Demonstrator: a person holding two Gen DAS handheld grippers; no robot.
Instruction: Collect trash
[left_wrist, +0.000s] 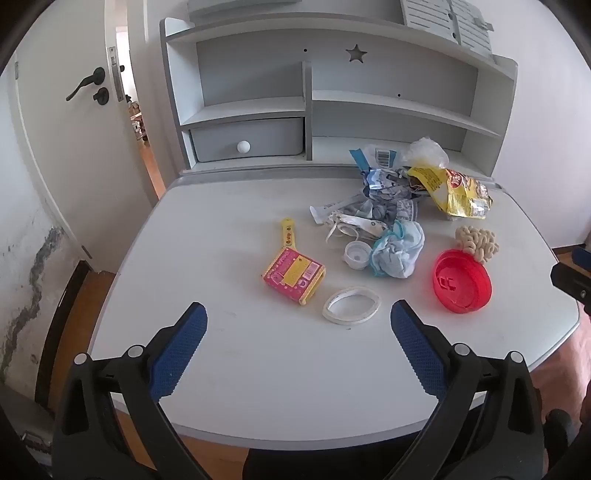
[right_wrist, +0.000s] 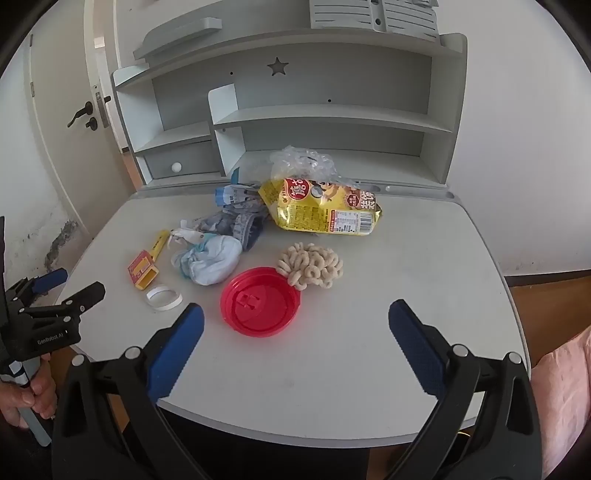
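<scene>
White desk top (left_wrist: 258, 362) carries all the trash, round red plastic lid (right_wrist: 259, 301) to crumpled yellow snack bag (right_wrist: 325, 214), nothing collected, left gripper (left_wrist: 298, 317) and right gripper (right_wrist: 296, 317) jaws wide apart, empty

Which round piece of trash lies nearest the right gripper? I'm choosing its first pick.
The red lid, just ahead of the right gripper; the white ring lies farther left.

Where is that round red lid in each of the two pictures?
Left wrist view: the red lid lies right of centre on the desk, tilted against the pile of cereal rings.
Right wrist view: the red lid lies near the middle, lower left of the rings.
Shared landmark: the star cut-out in the shelf back.
</scene>
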